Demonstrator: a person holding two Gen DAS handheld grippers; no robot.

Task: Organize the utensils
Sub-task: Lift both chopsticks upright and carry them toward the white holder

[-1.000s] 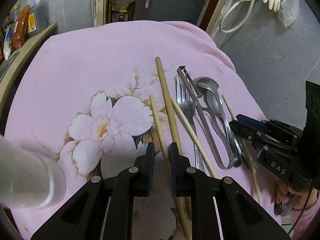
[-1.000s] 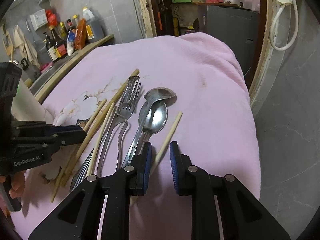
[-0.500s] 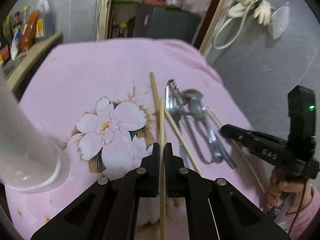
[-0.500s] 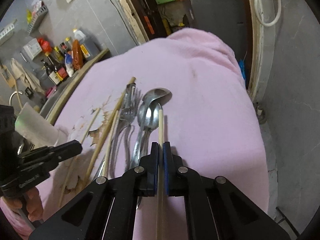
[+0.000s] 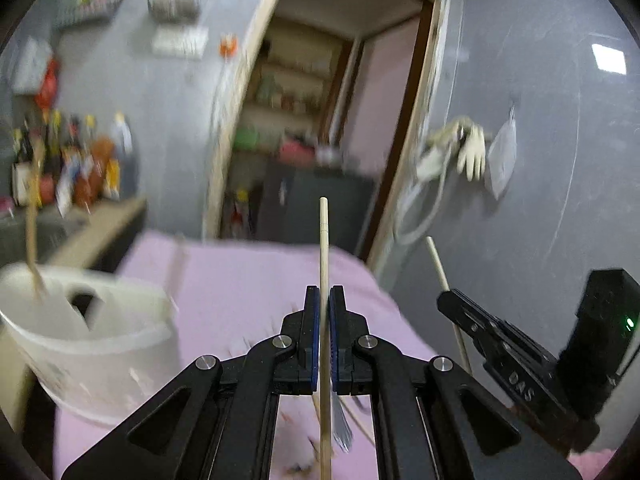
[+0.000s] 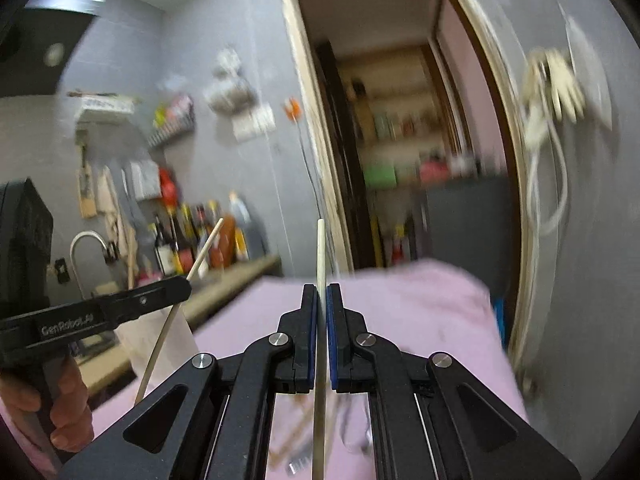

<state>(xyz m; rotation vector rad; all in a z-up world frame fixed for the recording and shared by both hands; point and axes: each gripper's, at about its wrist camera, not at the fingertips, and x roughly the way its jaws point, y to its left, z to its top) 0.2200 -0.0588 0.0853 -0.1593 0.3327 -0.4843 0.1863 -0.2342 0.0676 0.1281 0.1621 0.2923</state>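
Observation:
My left gripper (image 5: 324,294) is shut on a pale wooden chopstick (image 5: 324,248) that stands upright through the pads, lifted above the pink cloth (image 5: 248,280). My right gripper (image 6: 321,291) is shut on a second chopstick (image 6: 320,252), also upright. Each gripper shows in the other's view, the right gripper (image 5: 446,300) with its chopstick (image 5: 436,260) and the left gripper (image 6: 182,286) with its chopstick (image 6: 206,250). A white holder cup (image 5: 92,344) stands at the left with a wooden utensil (image 5: 32,232) in it. Blurred utensils (image 5: 342,428) lie below the grippers.
A counter (image 6: 236,276) with bottles (image 6: 200,236) and a tap (image 6: 86,240) runs along the left. An open doorway (image 6: 400,160) with shelves is behind the table. Gloves and a hose (image 5: 460,156) hang on the grey wall at the right.
Both grippers closed on a chopstick each, then lifted and tilted them upright off the cloth. The views now face the wall and doorway, and the white cup is closer at the left.

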